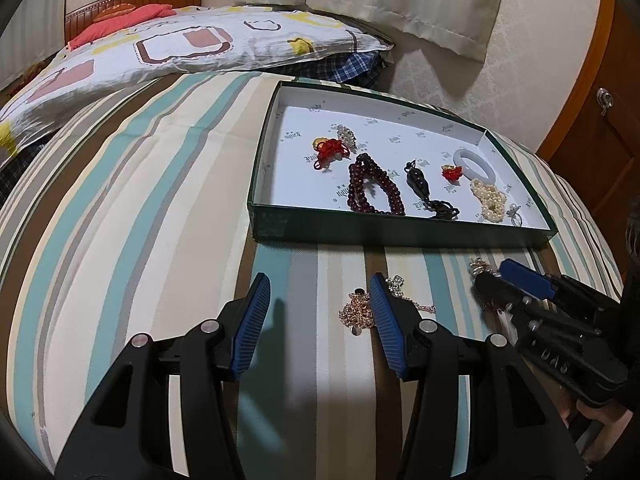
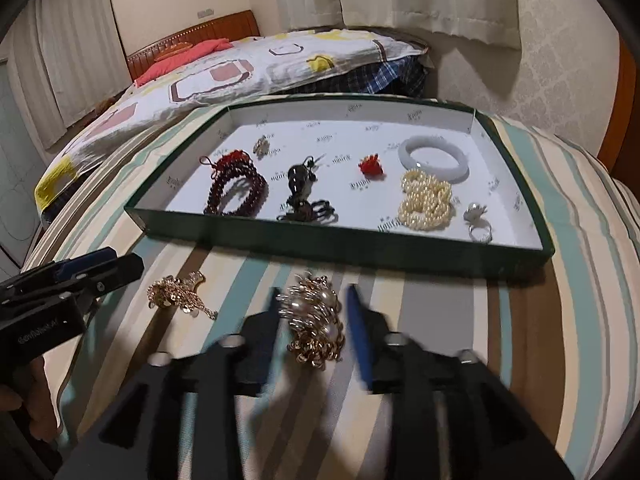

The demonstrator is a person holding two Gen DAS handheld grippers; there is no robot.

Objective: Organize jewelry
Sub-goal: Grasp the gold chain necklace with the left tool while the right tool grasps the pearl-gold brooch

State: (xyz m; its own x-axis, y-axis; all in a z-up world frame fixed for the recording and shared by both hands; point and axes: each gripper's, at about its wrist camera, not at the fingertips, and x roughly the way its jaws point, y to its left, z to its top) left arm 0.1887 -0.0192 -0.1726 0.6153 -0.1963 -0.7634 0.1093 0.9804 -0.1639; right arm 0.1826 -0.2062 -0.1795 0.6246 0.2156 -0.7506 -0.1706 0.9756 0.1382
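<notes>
Setting: a striped bed [image 1: 160, 200], with a shallow green box [image 2: 340, 246] near its far edge.
Box: already holds beads, a pearl strand [image 2: 426, 198] and a white bangle [image 2: 434, 156]; its left half has open floor.
Right gripper [image 2: 314, 320]: jaws spread either side of a gold-and-pearl brooch [image 2: 314, 320] just before the box's near wall, apparently ready to pinch.
Left gripper [image 1: 320, 320]: spread, empty, beside a gold chain [image 1: 358, 310].
</notes>
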